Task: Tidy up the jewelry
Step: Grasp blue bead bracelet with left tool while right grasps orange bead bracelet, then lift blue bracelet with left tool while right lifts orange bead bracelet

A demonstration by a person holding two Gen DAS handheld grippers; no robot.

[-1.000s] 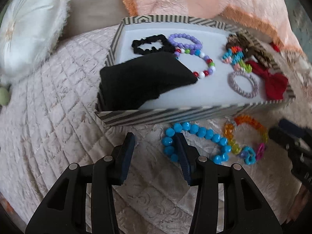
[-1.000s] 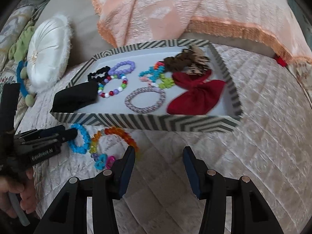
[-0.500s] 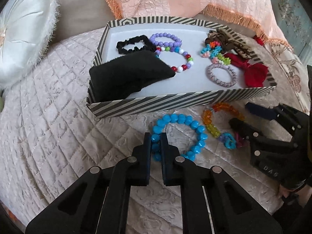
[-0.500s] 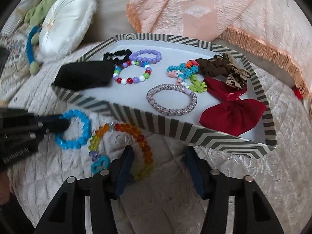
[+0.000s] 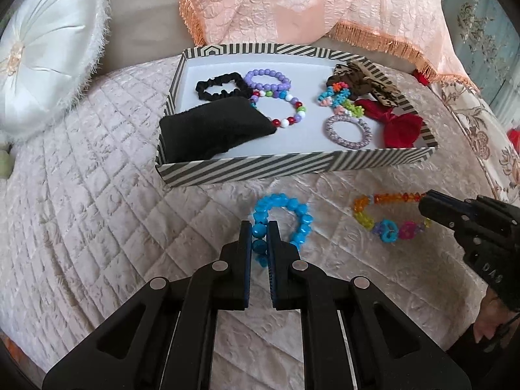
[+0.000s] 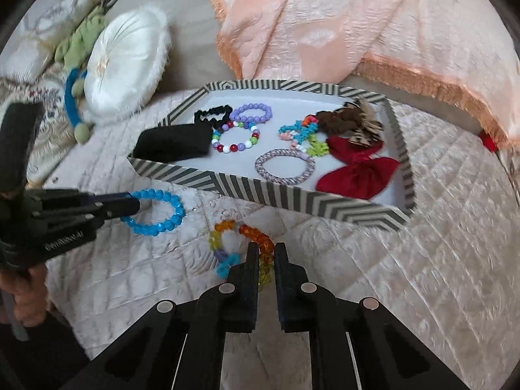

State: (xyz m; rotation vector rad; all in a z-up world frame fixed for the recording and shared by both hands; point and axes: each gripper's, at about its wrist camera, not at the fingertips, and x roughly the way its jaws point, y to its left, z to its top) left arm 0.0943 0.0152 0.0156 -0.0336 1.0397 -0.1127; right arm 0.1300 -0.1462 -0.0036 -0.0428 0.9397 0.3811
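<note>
left gripper (image 5: 260, 232) clamps blue bracelet (image 5: 294, 216); right gripper (image 6: 266, 255) clamps amber bracelet (image 6: 256, 237); lettering unreadable

blue bead bracelet (image 5: 286, 217): on the quilt, near side pinched in left tool (image 5: 260, 227) | rainbow bead bracelet (image 5: 386, 216): beside it, pinched in right tool (image 6: 266, 250) | striped tray (image 5: 292, 165): behind both, holding bracelets, scrunchies
</note>
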